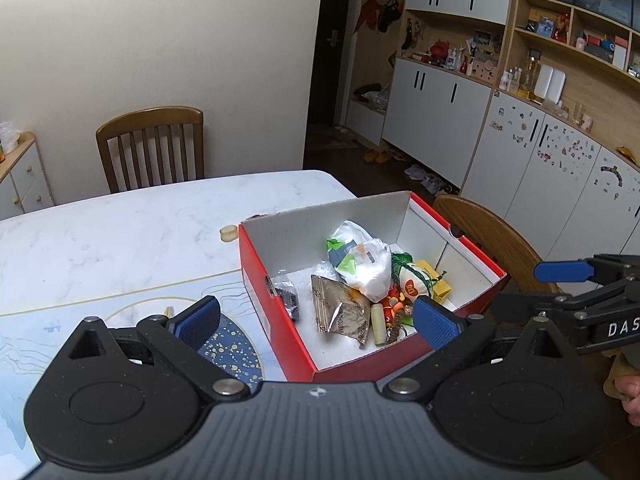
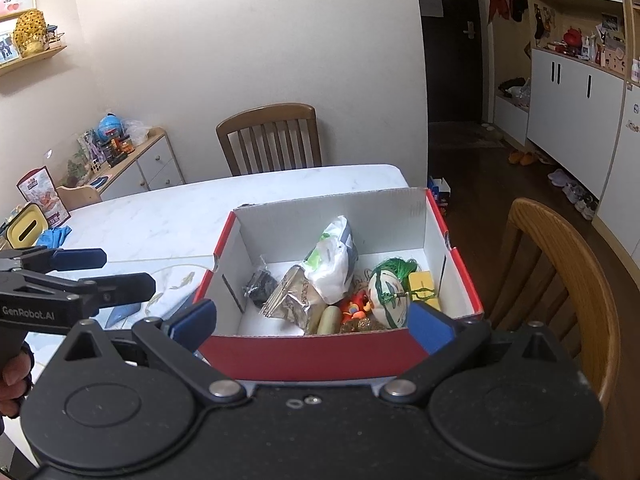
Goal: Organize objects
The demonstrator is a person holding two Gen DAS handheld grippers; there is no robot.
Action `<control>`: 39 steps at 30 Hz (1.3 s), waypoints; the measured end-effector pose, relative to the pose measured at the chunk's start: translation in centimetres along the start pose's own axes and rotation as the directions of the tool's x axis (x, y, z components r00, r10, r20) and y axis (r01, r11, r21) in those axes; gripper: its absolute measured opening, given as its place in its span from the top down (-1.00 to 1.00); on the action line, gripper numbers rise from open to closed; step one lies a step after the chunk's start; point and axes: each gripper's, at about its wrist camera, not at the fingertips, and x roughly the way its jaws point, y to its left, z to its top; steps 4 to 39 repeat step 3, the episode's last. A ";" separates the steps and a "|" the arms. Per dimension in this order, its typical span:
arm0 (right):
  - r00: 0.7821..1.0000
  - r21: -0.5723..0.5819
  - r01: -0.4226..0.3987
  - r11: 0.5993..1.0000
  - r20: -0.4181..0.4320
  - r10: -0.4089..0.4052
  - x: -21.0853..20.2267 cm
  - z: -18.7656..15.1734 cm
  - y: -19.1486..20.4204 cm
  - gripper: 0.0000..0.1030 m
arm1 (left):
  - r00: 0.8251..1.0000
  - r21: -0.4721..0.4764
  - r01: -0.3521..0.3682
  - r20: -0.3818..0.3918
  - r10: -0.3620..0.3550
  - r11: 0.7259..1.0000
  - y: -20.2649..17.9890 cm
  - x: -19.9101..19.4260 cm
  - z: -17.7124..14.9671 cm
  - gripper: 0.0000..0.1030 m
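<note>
A red cardboard box (image 1: 264,300) with a white inside stands on the marble table (image 1: 120,232); it also shows in the right wrist view (image 2: 320,354). Inside lie a white plastic bag (image 1: 362,260), a brown foil packet (image 1: 340,312), a black item (image 1: 288,300), a white-green pouch (image 1: 416,284), a yellow block (image 1: 438,284) and a pale cylinder (image 1: 378,322). My left gripper (image 1: 316,320) is open and empty, held above the box's near left corner. My right gripper (image 2: 312,322) is open and empty, over the box's near wall. Each gripper shows in the other's view.
A small beige ring (image 1: 229,234) lies on the table beyond the box. A patterned mat (image 1: 48,320) covers the near table. Wooden chairs stand at the far side (image 1: 154,148) and at the right (image 2: 560,280). A yellow container (image 2: 24,232) and blue cloth (image 2: 54,236) sit far left.
</note>
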 end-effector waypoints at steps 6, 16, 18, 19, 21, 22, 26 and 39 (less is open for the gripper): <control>1.000 0.007 -0.001 1.000 -0.007 0.001 0.1 -0.1 0.4 -0.97 | 1.000 -0.007 -0.010 -0.001 0.010 1.000 0.4 -0.6 0.4 -1.00; 1.000 0.007 -0.001 1.000 -0.007 0.001 0.1 -0.1 0.4 -0.97 | 1.000 -0.007 -0.010 -0.001 0.010 1.000 0.4 -0.6 0.4 -1.00; 1.000 0.007 -0.001 1.000 -0.007 0.001 0.1 -0.1 0.4 -0.97 | 1.000 -0.007 -0.010 -0.001 0.010 1.000 0.4 -0.6 0.4 -1.00; 1.000 0.007 -0.001 1.000 -0.007 0.001 0.1 -0.1 0.4 -0.97 | 1.000 -0.007 -0.010 -0.001 0.010 1.000 0.4 -0.6 0.4 -1.00; 1.000 0.007 -0.001 1.000 -0.007 0.001 0.1 -0.1 0.4 -0.97 | 1.000 -0.007 -0.010 -0.001 0.010 1.000 0.4 -0.6 0.4 -1.00; 1.000 0.007 -0.001 1.000 -0.007 0.001 0.1 -0.1 0.4 -0.97 | 1.000 -0.007 -0.010 -0.001 0.010 1.000 0.4 -0.6 0.4 -1.00; 1.000 0.007 -0.001 1.000 -0.007 0.001 0.1 -0.1 0.4 -0.97 | 1.000 -0.007 -0.010 -0.001 0.010 1.000 0.4 -0.6 0.4 -1.00; 1.000 0.007 -0.001 1.000 -0.007 0.001 0.1 -0.1 0.4 -0.97 | 1.000 -0.007 -0.010 -0.001 0.010 1.000 0.4 -0.6 0.4 -1.00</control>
